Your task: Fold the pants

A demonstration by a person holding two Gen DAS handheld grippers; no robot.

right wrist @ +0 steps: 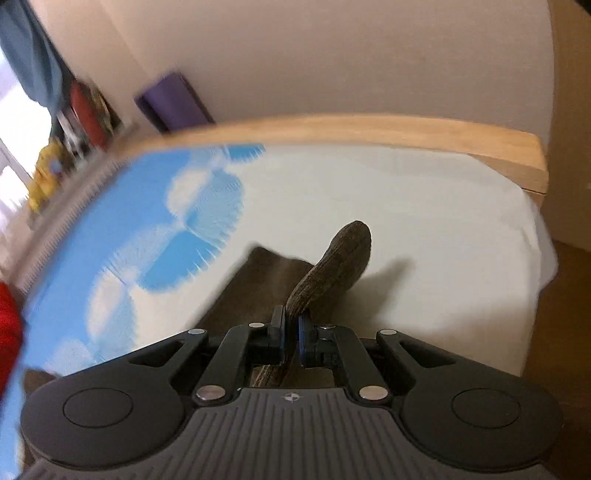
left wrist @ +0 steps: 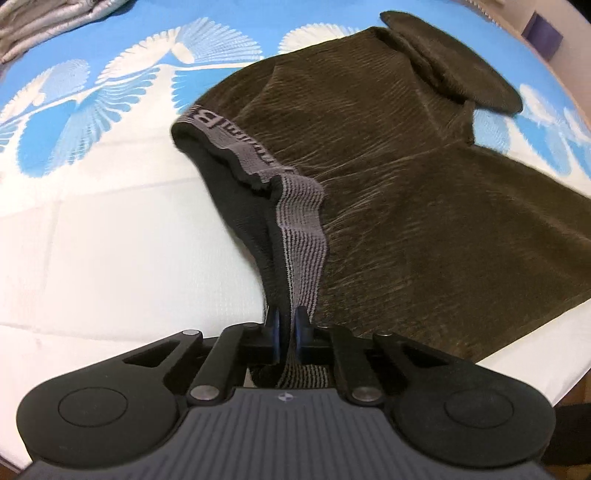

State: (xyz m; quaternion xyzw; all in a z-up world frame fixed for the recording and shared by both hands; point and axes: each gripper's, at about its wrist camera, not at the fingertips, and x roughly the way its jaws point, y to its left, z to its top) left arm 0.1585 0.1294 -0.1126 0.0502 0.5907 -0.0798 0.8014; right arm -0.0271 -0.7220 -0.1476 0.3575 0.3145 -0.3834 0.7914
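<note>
pants (left wrist: 406, 184) lie lengthwise away from the waistband (left wrist: 303, 229), each hand-held gripper (left wrist: 287, 332) (right wrist: 291, 328) clamped on fabric

We see a bed (left wrist: 92, 240) with a wooden frame (right wrist: 369, 129), its cover white with blue fan-shaped prints. On it the dark brown pants (left wrist: 406, 184) lie spread out, and a bundle of pale grey bedding (left wrist: 44, 22) sits at the far corner

Left gripper (left wrist: 287, 334): matte black linkage arms, silver pivot pins, blue-edged pads, ribbed grey housing marked with small round emblem, round black discs either side. Right gripper (right wrist: 291, 332): identically built.
</note>
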